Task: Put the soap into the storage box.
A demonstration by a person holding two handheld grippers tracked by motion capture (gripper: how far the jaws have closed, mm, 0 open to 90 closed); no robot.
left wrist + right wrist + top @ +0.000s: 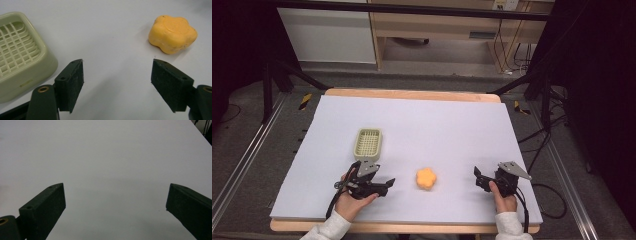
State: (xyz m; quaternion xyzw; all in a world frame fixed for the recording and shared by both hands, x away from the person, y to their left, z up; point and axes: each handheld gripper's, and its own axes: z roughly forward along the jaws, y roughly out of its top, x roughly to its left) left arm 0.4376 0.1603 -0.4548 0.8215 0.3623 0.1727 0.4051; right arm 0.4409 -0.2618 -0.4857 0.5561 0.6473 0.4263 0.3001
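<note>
As the left gripper (388,186) is hovering low over the table (462,125), jaws parted and holding nothing, the soap (172,33) is lying ahead and to their right — the dish (20,52) just to their left. A clean pickup likely means swinging right, centring the soap, then closing gently — the right gripper (478,177) is idling, wide apart and empty.

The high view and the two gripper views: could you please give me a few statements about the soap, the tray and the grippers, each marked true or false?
1. The orange soap lies on the table, outside the green tray. True.
2. The left gripper is clamped on the soap. False: its jaws are open with nothing between them.
3. The tray has a grid bottom. True.
4. The right gripper holds the tray. False: it is open above bare table.
</note>
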